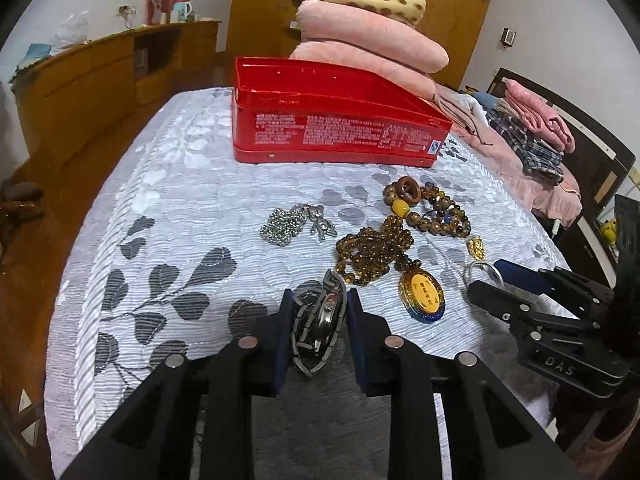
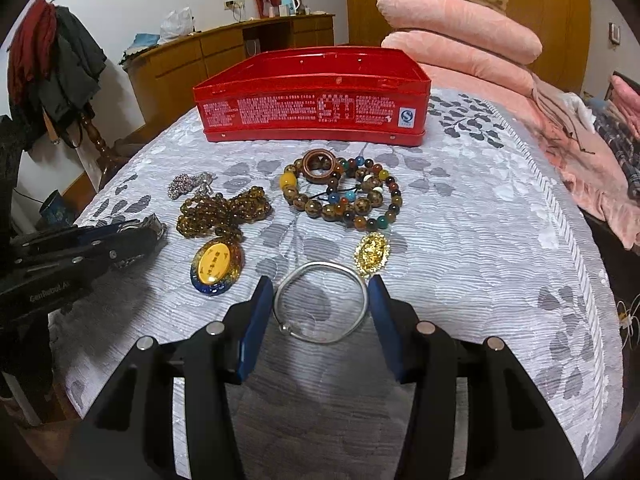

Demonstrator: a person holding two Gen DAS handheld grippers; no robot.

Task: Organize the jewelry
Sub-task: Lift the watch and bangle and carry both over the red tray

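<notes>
My left gripper (image 1: 319, 296) is shut on a metal-link watch (image 1: 320, 320), which stands on edge between the blue pads just above the grey leaf-print bedspread (image 1: 180, 240). My right gripper (image 2: 320, 284) is shut on a silver bangle (image 2: 320, 264) lying flat, and its pads touch both sides of the ring. Ahead lie an amber bead necklace (image 2: 224, 212) with a yellow oval pendant (image 2: 216, 266), mixed bead bracelets with a wooden ring (image 2: 344, 200), a small gold pendant (image 2: 372, 254) and a silver chain with a bear charm (image 1: 296, 222). An open red tin (image 2: 312, 112) stands behind them.
Folded pink blankets (image 1: 372, 44) are stacked behind the tin. Loose clothes (image 1: 532, 140) lie along the bed's right side. The bed's left edge drops to a wooden floor (image 1: 52, 208), with low wooden cabinets (image 1: 100, 76) beyond. A coat stand (image 2: 60, 64) is at the far left.
</notes>
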